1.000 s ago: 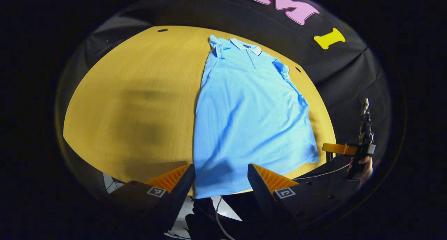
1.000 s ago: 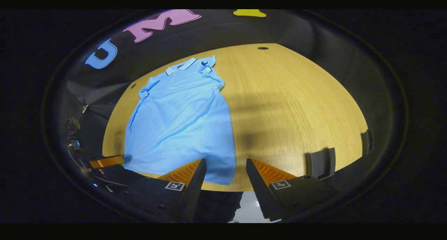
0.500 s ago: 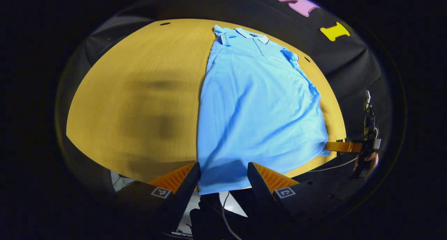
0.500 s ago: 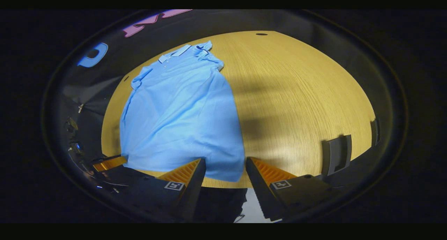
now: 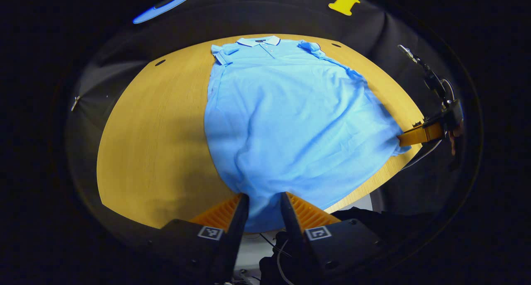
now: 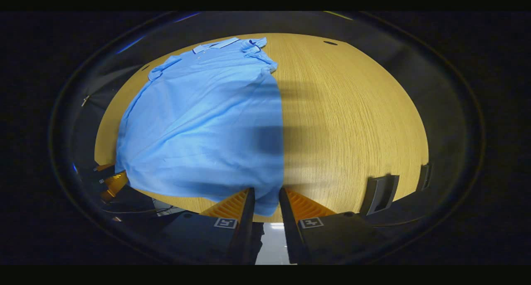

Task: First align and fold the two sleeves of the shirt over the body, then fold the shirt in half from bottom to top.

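A light blue polo shirt (image 5: 290, 119) lies face up on the wooden table (image 5: 153, 144), its collar (image 5: 262, 40) at the top centre of the left gripper view and its hem at the bottom, hanging a little past the table's near edge. Both short sleeves look already folded in over the shoulders: one (image 5: 222, 54) sits left of the collar, the other (image 5: 313, 48) right of it. The sleeve step therefore seems done, and the step in hand is the bottom-to-top fold.

At the bottom centre of the left gripper view, the left claw (image 5: 264, 204) is narrowed on the hem, with cloth between its two fingers. At the bottom centre of the right gripper view, the right claw (image 6: 264, 198) is likewise drawn in around the other hem corner, the shirt (image 6: 207, 119) spreading up and left from it. Both seem to pinch the fabric, though real pressure cannot be confirmed. The right claw also shows at the right edge of the left gripper view, at the hem corner.

The next move likely calls for lifting both corners together, carrying them evenly toward the collar, and laying the hem down square, without dragging the body or disturbing the sleeves.
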### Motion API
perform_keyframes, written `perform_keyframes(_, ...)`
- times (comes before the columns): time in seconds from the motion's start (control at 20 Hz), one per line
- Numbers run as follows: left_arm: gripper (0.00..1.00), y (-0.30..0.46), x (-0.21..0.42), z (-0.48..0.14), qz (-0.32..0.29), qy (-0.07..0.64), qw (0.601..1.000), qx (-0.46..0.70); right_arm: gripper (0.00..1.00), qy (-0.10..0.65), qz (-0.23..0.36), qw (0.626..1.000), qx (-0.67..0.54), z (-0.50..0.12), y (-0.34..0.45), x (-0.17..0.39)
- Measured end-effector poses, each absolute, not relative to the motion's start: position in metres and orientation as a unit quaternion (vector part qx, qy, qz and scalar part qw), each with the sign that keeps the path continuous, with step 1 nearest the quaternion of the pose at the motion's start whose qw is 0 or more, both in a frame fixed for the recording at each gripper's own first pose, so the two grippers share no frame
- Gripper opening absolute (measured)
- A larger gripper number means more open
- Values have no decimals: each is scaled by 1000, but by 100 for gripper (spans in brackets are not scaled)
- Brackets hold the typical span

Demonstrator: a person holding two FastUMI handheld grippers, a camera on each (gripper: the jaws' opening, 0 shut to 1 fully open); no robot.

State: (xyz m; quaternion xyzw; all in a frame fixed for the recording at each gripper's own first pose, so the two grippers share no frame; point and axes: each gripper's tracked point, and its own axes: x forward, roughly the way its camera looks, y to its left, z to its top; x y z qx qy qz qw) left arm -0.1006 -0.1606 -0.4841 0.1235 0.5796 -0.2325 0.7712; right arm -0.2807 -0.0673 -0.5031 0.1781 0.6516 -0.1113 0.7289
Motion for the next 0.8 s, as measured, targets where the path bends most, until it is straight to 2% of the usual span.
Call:
perform_keyframes(0.05,48,-161,-98,-484,-229,585,772,97,21,637,-130,728,217,-500,-62,-276)
perform_keyframes(0.1,20,-161,-97,-484,-219,594,771,66,2,628,-136,727,242,-503,-60,-274)
perform_keyframes(0.15,14,-160,-96,-484,-211,606,766,37,1,622,-134,725,264,-504,-56,-272)
perform_keyframes(0.25,12,-164,-92,-479,-203,618,759,-36,5,594,-129,731,310,-502,-51,-265)
perform_keyframes(0.3,6,-165,-92,-479,-194,627,751,-71,5,584,-122,730,335,-501,-47,-262)
perform_keyframes(0.4,7,-162,-91,-479,-182,632,745,-113,5,560,-117,727,381,-501,-43,-258)
perform_keyframes(0.5,6,-159,-91,-475,-181,634,742,-118,5,544,-104,732,397,-499,-43,-255)
perform_keyframes(0.55,6,-160,-88,-471,-188,629,745,-119,0,528,-87,738,412,-492,-40,-248)
perform_keyframes(0.6,6,-161,-86,-466,-197,623,748,-117,0,511,-78,744,423,-485,-40,-240)
perform_keyframes(0.65,6,-161,-83,-459,-207,615,753,-114,5,498,-70,753,425,-478,-41,-233)
perform_keyframes(0.7,6,-163,-76,-452,-216,605,758,-112,5,485,-63,763,423,-470,-45,-227)
perform_keyframes(0.75,6,-165,-69,-444,-225,595,763,-112,0,474,-58,771,421,-462,-49,-220)
perform_keyframes(0.8,6,-168,-61,-434,-235,584,768,-114,5,461,-50,780,421,-453,-51,-211)
